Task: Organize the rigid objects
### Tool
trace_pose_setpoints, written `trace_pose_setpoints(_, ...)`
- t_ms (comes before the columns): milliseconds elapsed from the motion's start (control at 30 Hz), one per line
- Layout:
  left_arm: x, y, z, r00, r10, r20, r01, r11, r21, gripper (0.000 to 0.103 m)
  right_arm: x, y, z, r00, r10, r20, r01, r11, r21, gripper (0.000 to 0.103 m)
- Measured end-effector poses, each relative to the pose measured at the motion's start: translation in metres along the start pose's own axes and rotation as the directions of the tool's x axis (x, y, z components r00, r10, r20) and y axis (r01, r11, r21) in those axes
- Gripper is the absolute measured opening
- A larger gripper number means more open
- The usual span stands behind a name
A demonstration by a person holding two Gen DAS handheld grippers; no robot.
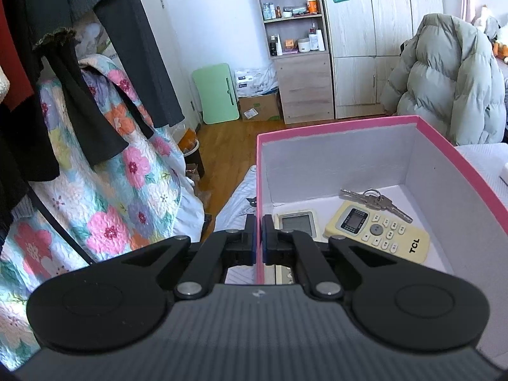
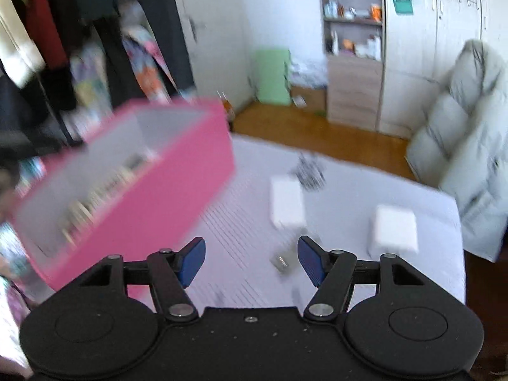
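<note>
puffy grey coat, floral quilt, green board, wooden shelf.

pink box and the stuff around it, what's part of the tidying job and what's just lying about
Part of the job:
- pink box, left gripper shut on its wall
- TCL remote, grey remote, keys, inside it
- two white blocks on the bed, ahead of the open right gripper

Lying about:
- puffer jacket
- floral quilt
- shelf bottles

Black grippers, blue-padded jaws, silver pivot screws, ribbed housing.
</note>
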State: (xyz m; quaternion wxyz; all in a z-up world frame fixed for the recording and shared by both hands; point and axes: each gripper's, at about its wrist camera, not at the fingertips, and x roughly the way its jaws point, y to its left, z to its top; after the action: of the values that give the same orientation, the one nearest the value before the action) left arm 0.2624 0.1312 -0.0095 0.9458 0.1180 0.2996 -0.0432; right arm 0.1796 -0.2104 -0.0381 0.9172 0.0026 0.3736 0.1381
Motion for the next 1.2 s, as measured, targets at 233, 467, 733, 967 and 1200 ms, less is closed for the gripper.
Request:
trace_pose_setpoints(233,0.003,0.001,0.002,1.0,-0.002,-0.016,0.002,1.0,0.001,0.002,0.037,-0.015,-0.016,0.999,-0.024,-0.041,0.027,0.997,0.068,0.069)
trace_pose_setpoints(467,0.01,0.004,0.004,0.998,-0.016,-0.063,0.015,1.0,-0.02,0.003,0.063,-0.008,-0.021,0.991,-0.136,-0.018,0.136,0.99,0.029,0.024)
trace_pose_setpoints(733,0.012,0.009,0.003,0.997,-0.037,-0.062,0.033,0.998,-0.057,0.002,0.023,-0.011,-0.012,0.992,-0.053,0.112,0.04,0.992,0.12,0.005)
trace_pose_setpoints(967,0.012,0.011,0.002,0.997,-0.047,-0.06,0.043,0.996,-0.073,0.002,-0.016,0.003,0.018,0.969,0.044,0.243,-0.071,0.992,0.107,0.005)
trace_pose_setpoints(1200,0.012,0.013,0.002,0.997,-0.055,-0.061,0.05,0.995,-0.081,0.002,-0.039,0.038,0.056,0.924,0.198,0.326,-0.217,0.976,0.021,0.005)
